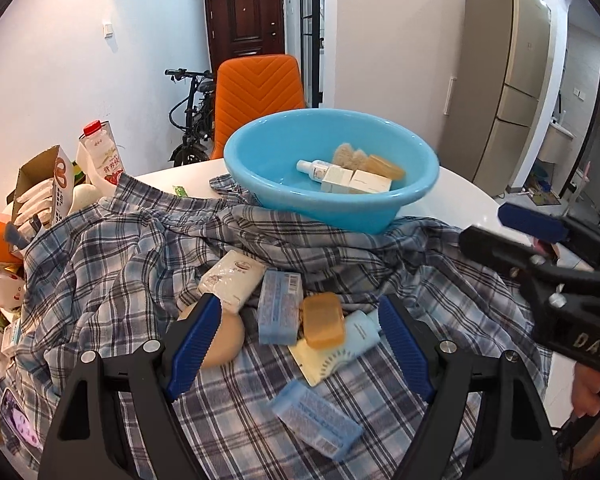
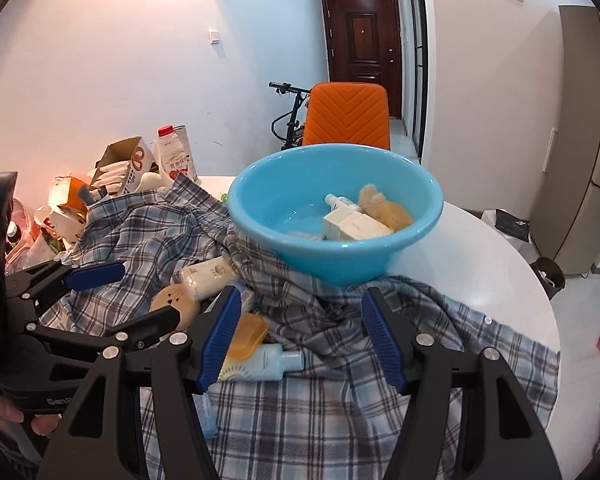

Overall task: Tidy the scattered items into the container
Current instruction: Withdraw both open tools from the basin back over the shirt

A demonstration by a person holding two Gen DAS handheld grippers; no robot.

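My left gripper point(image 1: 300, 338) and right gripper point(image 2: 298, 334) carry ribbed blue pads on black frames. The basin point(image 1: 284, 148) is sky blue and holds cream-white boxes point(image 1: 356, 180) and a tan sponge point(image 1: 386, 166). The cloth point(image 1: 120, 256) is a blue, grey and white plaid. On it lie an amber soap case point(image 1: 323, 320), pale blue packets point(image 1: 280, 306), a white packet point(image 1: 232, 280) and a pale blue bottle point(image 1: 360, 330). The chair point(image 1: 258, 88) is orange with chevron stitching.

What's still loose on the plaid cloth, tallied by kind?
Blue packs: 2
White packet: 1
Orange case: 1
Pale blue bottle: 1
Cream sachet: 1
Tan round puff: 1
Total: 7
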